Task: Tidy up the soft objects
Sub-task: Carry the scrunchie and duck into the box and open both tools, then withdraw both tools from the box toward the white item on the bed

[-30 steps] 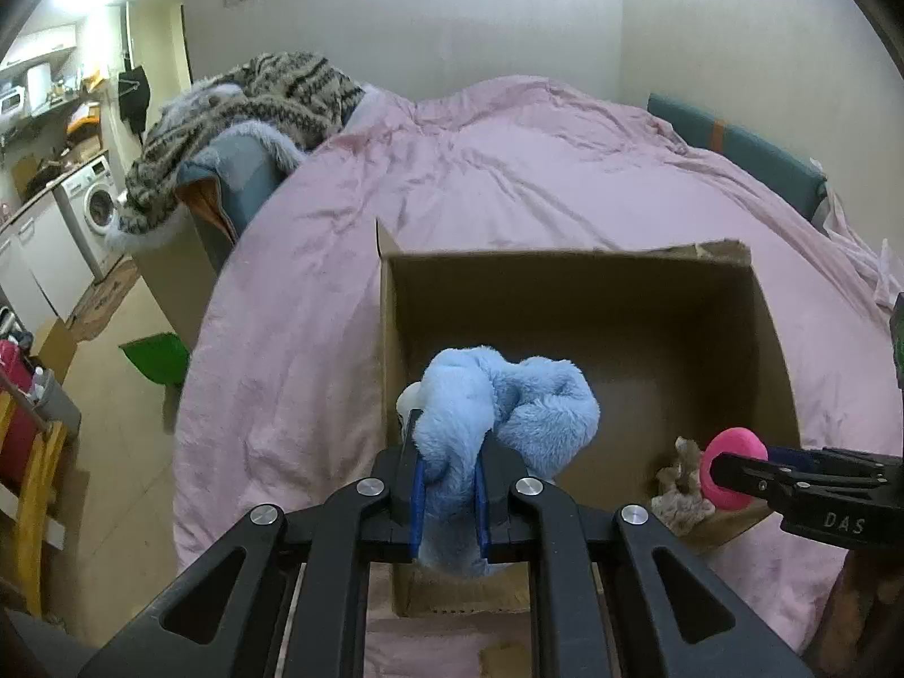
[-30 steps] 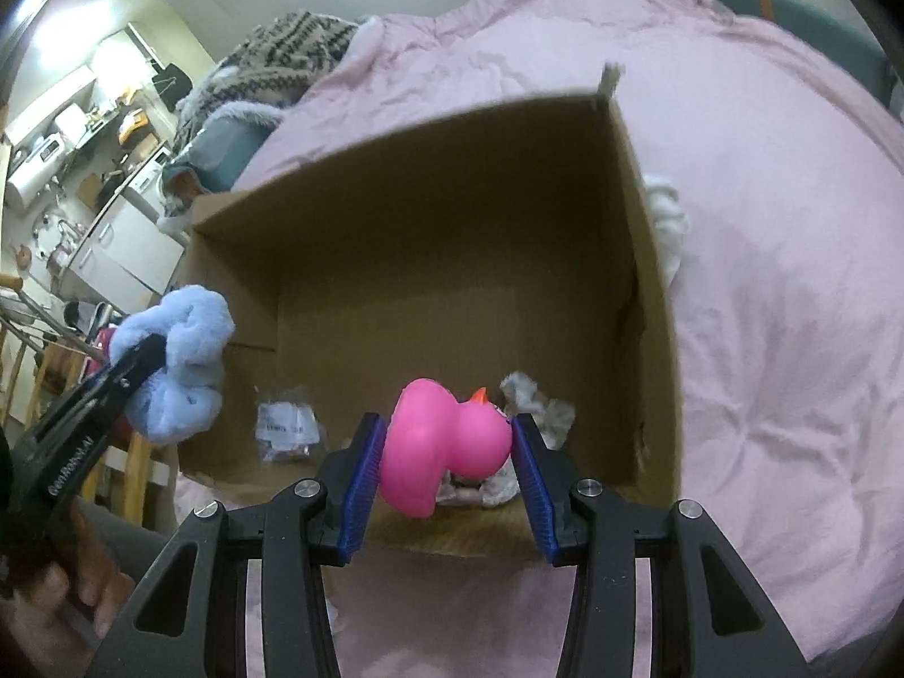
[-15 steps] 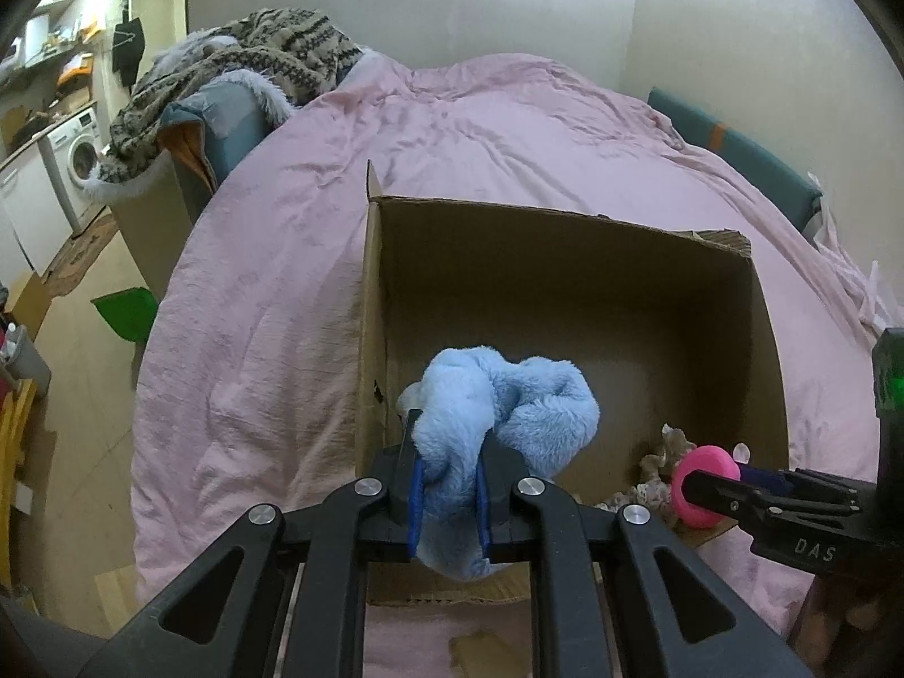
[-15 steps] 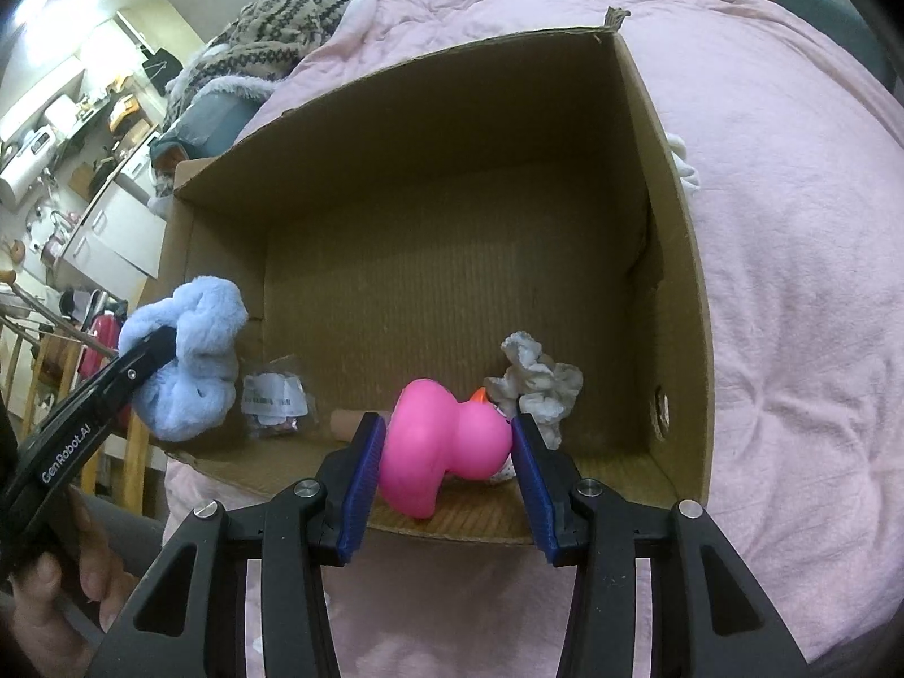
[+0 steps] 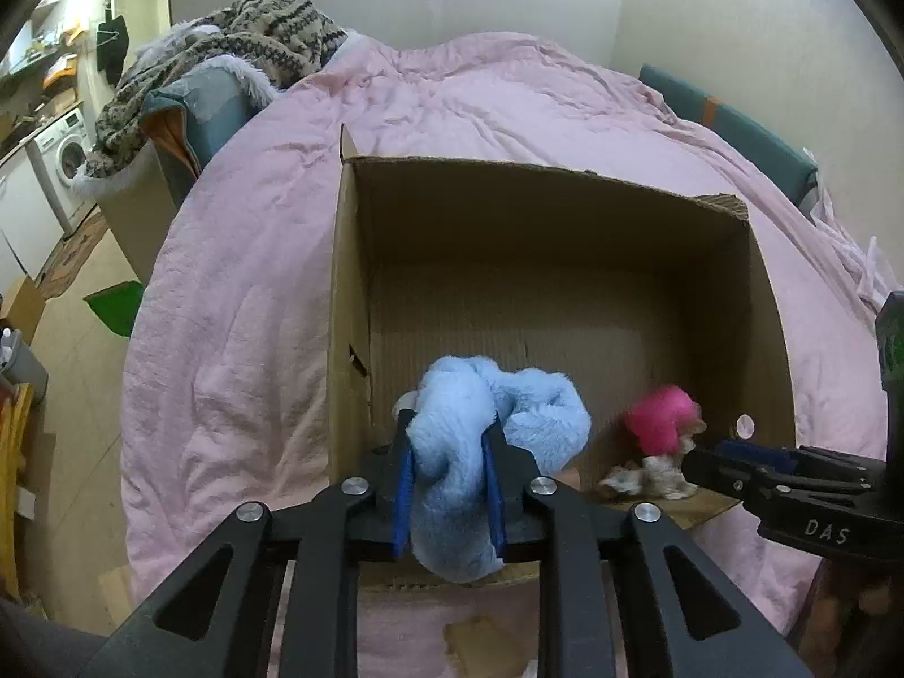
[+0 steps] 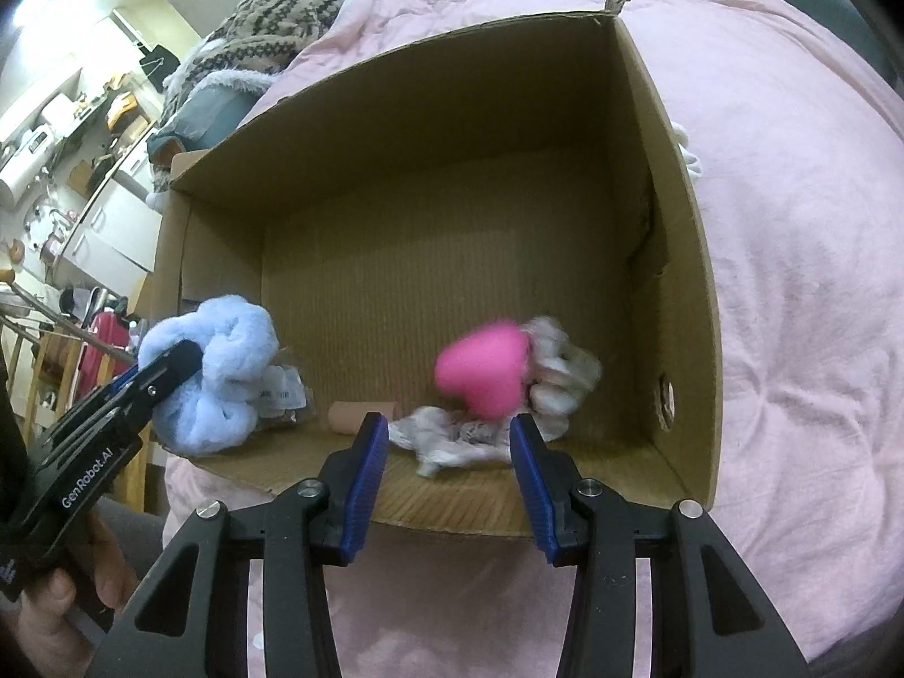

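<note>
An open cardboard box (image 5: 350,282) (image 6: 452,169) lies on a pink duvet. My left gripper (image 5: 449,424) (image 6: 169,367) hangs over the box's near left corner. Its jaws are opening, with a fluffy light-blue scrunchie (image 5: 542,418) (image 6: 226,361) still squeezed between the pads. My right gripper (image 6: 446,429) (image 5: 712,452) stands open over the near edge with nothing between its fingers. Just beyond its tips, a pink rubber toy (image 6: 486,376) (image 5: 658,412) shows blurred inside the box, above a grey-white fuzzy item (image 6: 559,378) (image 5: 650,474).
A small clear packet (image 6: 282,395) and a tan roll (image 6: 361,415) lie on the box floor near the front. The pink duvet (image 5: 508,113) surrounds the box. A patterned blanket pile (image 5: 254,39) sits far left, with bare floor (image 5: 73,339) and a washing machine (image 5: 65,158) beyond.
The pink toy has left my right gripper and dropped forward into the box. Both views have tipped further over the box. The blue scrunchie stays between my left pads, now slightly wider apart.
</note>
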Demonstrator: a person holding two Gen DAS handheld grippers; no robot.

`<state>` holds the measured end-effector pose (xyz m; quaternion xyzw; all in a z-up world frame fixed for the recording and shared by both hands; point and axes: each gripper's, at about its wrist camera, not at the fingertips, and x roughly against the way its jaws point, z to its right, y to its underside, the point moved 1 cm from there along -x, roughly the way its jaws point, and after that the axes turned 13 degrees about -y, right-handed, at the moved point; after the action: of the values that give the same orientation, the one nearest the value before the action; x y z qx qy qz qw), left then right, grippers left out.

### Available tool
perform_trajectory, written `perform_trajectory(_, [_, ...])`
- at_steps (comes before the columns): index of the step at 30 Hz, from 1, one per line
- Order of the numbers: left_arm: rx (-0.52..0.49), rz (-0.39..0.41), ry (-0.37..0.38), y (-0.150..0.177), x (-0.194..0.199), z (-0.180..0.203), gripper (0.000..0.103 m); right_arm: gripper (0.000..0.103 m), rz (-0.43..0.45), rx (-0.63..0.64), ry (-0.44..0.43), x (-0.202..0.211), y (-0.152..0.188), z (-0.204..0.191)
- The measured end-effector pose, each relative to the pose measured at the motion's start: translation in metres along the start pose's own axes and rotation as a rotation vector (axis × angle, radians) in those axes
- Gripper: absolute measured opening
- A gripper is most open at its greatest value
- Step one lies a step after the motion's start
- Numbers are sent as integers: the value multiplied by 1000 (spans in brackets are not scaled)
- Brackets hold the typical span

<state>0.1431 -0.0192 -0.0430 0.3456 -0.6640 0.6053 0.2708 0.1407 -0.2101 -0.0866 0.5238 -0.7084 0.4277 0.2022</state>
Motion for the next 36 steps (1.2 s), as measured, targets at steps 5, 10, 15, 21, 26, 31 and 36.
perform_trajectory(5, [-4,4,-3,0,2,2,37,48,8,-9,-11,1,-1,1])
perform_trajectory(10, [27,87,7,-4,20,-3,75,76,54,-47,-57,8,-6,3])
perform_trajectory(15, [40,81,-13,-5,21,-7,76,77,100,-69,-68,16,-9,8])
perform_trajectory(21, [63,77,-11,-6,23,-12,76,77,93,-79,-70,15,-10,9])
perform_trajectory(26, [59,80,-11,-6,25,-13,76,77,95,-68,-63,18,-8,7])
perform_trajectory(31, [48,92,-17,-4,33,-15,76,77,98,-70,-64,22,-4,6])
perform_trajectory(36, [42,109,-34,1,44,-19,76,77,99,-61,-67,28,1,3])
